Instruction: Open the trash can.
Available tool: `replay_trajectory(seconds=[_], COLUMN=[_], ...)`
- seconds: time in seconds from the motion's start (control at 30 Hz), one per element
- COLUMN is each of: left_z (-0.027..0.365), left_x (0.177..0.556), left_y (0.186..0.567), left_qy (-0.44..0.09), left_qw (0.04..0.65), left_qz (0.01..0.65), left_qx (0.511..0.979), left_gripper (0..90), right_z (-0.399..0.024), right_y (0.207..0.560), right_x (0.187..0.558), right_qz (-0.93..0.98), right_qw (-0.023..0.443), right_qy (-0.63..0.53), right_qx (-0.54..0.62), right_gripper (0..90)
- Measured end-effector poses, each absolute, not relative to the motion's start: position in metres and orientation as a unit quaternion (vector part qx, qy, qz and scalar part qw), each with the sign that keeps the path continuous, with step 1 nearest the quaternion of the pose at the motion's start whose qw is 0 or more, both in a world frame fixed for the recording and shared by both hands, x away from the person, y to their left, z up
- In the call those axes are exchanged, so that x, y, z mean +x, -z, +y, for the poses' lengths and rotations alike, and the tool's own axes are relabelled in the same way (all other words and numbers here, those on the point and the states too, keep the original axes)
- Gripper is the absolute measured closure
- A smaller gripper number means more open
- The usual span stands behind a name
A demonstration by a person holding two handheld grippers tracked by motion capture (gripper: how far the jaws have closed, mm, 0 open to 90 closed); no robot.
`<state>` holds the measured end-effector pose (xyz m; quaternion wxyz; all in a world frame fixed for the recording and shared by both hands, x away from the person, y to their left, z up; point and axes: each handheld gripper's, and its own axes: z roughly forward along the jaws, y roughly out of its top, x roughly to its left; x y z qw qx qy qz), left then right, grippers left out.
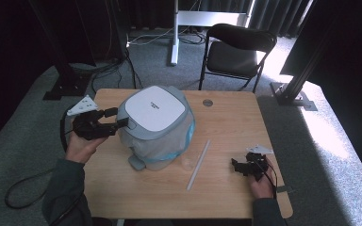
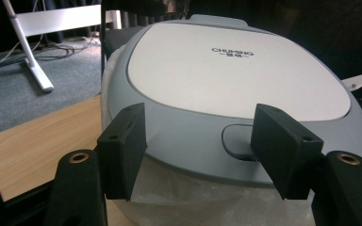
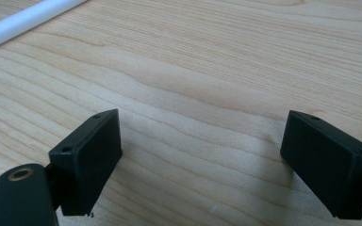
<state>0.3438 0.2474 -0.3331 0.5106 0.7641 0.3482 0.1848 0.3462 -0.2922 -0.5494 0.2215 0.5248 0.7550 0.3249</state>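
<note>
A grey bin with a white lid point(image 1: 154, 109) stands left of centre on the wooden table point(image 1: 231, 122), with a thin plastic bag point(image 1: 172, 141) showing below its rim. My left gripper point(image 1: 118, 119) is open at the lid's left edge. In the left gripper view the lid point(image 2: 235, 75) reads "CHUMING", and the left gripper point(image 2: 200, 148) has its jaws spread in front of the rim, with the lid's grey tab point(image 2: 235, 140) just inside the right jaw. My right gripper point(image 1: 237, 165) rests low at the table's right front. It is open over bare wood point(image 3: 202, 94), holding nothing.
A long white rod point(image 1: 198, 165) lies on the table between the bin and my right gripper, and its end shows in the right gripper view point(image 3: 23, 21). A small clear object point(image 1: 186, 163) sits beside it. A black folding chair point(image 1: 235, 52) stands behind the table.
</note>
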Motion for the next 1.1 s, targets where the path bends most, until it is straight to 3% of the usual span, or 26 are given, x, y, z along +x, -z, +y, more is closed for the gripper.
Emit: replay_trajectory(seconds=[1.1], left_z=[0.2461], left_x=[0.3422], left_y=[0.3309], left_qy=[-0.204], left_qw=[0.498], left_qz=[0.349], left_qx=[0.767], left_gripper=[41.2], right_z=[-0.2911], right_y=[0.5494], right_x=[0.3463], right_qz=[0.757], right_qw=[0.221], right_qy=[-0.325], right_qx=[0.522], right_gripper=[12.1])
